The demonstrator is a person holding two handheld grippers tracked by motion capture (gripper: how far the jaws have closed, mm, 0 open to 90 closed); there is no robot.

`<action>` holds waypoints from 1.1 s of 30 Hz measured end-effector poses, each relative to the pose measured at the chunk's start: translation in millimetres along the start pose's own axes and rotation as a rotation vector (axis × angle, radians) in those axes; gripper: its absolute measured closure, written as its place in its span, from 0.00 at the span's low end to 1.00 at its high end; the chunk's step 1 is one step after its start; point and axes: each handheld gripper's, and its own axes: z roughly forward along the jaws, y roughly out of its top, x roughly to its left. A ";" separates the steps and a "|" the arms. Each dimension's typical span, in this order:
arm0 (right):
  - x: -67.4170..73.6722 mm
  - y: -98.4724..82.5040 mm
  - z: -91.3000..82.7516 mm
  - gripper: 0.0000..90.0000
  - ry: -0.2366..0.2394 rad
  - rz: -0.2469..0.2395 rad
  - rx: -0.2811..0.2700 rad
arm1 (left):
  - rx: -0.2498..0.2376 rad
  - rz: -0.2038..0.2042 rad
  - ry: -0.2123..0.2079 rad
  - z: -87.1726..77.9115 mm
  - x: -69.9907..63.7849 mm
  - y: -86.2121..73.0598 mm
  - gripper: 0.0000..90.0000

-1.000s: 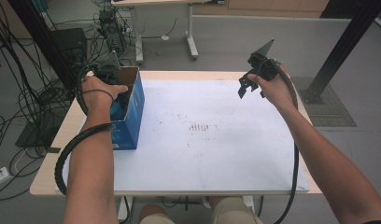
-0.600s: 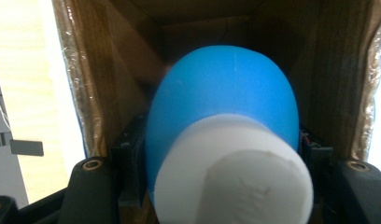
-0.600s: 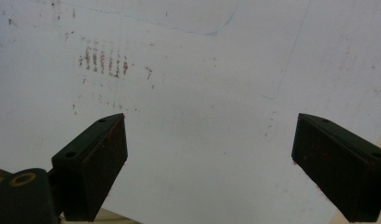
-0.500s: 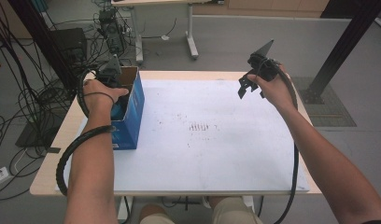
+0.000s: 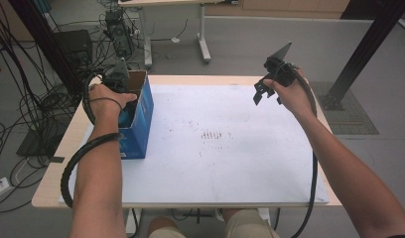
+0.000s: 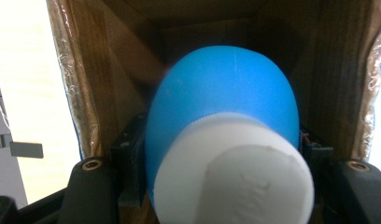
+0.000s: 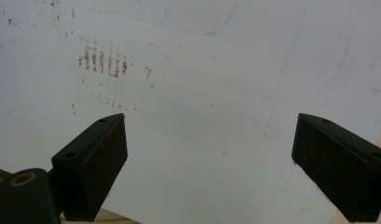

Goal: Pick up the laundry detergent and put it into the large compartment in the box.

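My left gripper (image 6: 221, 156) reaches down into an open blue cardboard box (image 5: 141, 119) at the table's left side. It is shut on a rounded blue object (image 6: 221, 93) with a white cylindrical end (image 6: 235, 177). The black jaws press on the object's two flanks, and the box's brown inner walls (image 6: 100, 70) stand close around it. In the high view the left hand covers the jaws, and the gripper's body (image 5: 119, 79) shows above the box rim. My right gripper (image 5: 264, 94) hangs over the table's far right part, open with nothing between its pads (image 7: 97, 154).
A white sheet (image 5: 215, 148) covers the wooden table, with faint reddish marks (image 7: 102, 58) near its middle. Cables and a black stand (image 5: 51, 54) crowd the floor at the left. A dark post (image 5: 364, 54) rises at the right, and another table's legs (image 5: 203, 34) stand behind.
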 end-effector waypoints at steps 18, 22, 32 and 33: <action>0.0 0.4 3.4 0.12 0.002 0.001 0.004 | -0.001 -0.001 -0.002 0.2 0.2 0.0 0.41; -0.2 0.4 3.9 0.12 0.005 0.001 0.003 | -0.001 -0.001 -0.004 0.2 0.7 -0.1 0.41; -2.0 -1.1 2.4 0.12 0.006 0.002 -0.001 | -0.003 -0.001 0.000 0.4 -0.8 -0.4 0.41; -2.4 -1.3 2.0 0.12 0.007 0.003 -0.002 | -0.003 -0.001 0.000 0.4 -0.9 -0.3 0.41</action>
